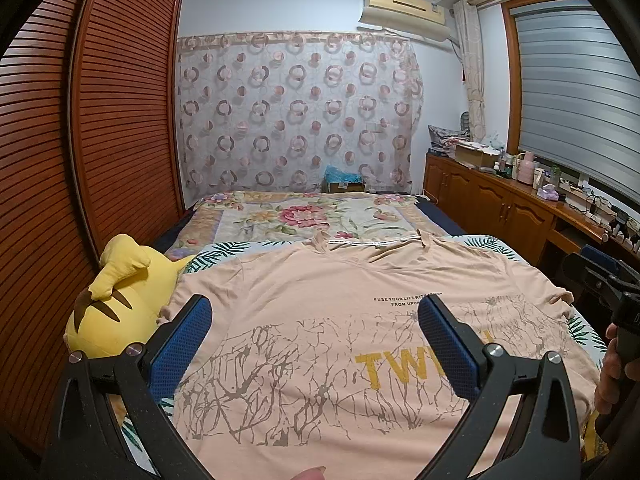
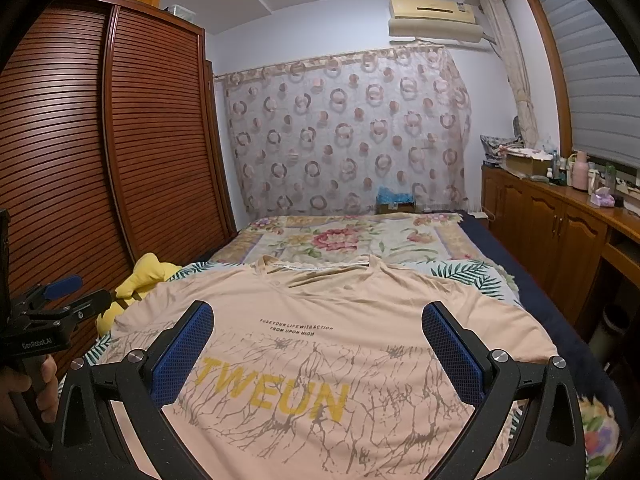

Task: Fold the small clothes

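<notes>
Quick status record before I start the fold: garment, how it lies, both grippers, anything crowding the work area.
garment: peach T-shirt, printed side up, yellow lettering TWEUN
lay: spread flat on the bed, collar at the far end, hem nearest the cameras
folds: none visible
left gripper: open, above the shirt, holding nothing
right gripper: open, above the shirt, holding nothing
nearby: yellow plush toy beside the shirt's left edge, against the wardrobe
far end of bed: floral blanket

A home bedroom: a bed with floral cover at 12 o'clock, louvred wardrobe at 9, wall air conditioner, curtained window
</notes>
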Tool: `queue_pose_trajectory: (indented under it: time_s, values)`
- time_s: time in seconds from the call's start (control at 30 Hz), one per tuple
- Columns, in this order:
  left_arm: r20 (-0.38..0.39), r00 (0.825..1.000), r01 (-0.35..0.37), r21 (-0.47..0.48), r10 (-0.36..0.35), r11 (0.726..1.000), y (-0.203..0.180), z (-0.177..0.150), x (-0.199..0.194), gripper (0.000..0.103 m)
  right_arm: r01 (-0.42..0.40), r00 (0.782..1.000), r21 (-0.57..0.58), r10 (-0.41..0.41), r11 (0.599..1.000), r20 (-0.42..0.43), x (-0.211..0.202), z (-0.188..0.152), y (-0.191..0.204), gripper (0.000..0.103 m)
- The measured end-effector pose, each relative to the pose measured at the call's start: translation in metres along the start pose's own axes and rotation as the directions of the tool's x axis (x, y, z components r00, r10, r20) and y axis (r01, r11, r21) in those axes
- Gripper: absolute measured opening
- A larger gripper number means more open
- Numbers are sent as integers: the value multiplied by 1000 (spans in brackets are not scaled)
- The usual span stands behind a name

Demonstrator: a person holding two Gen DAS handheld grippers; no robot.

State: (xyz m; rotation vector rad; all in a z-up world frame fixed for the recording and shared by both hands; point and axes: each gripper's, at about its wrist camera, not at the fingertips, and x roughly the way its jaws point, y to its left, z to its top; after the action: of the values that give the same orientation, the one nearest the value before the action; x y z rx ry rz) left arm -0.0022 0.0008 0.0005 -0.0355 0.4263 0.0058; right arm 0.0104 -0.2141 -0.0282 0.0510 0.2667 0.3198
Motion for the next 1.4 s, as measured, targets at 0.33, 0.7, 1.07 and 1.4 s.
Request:
queue_pose_trajectory:
  time_s: [0.33, 0.7, 1.07, 1.4]
  values:
    - [-2, 1000, 2, 0, -2, 1000, 1, 1, 1, 103, -1, 1000, -1, 1, 1000, -2, 0, 0, 1, 103]
    - [-4, 1000, 2, -1, -2, 1000, 4, 2, 2, 103, 4, 1000, 0, -4, 1000, -5, 0, 0, 1, 103]
    - [-4, 1000, 2, 0, -2, 1000, 4, 3, 1, 103, 4, 1000, 1, -4, 1000, -3, -1, 0, 1, 103]
    - [-6, 1000, 3, -2, -3, 1000, 4, 3, 1, 103, 4, 1000, 2, -4, 1000, -3, -1, 0, 1, 103]
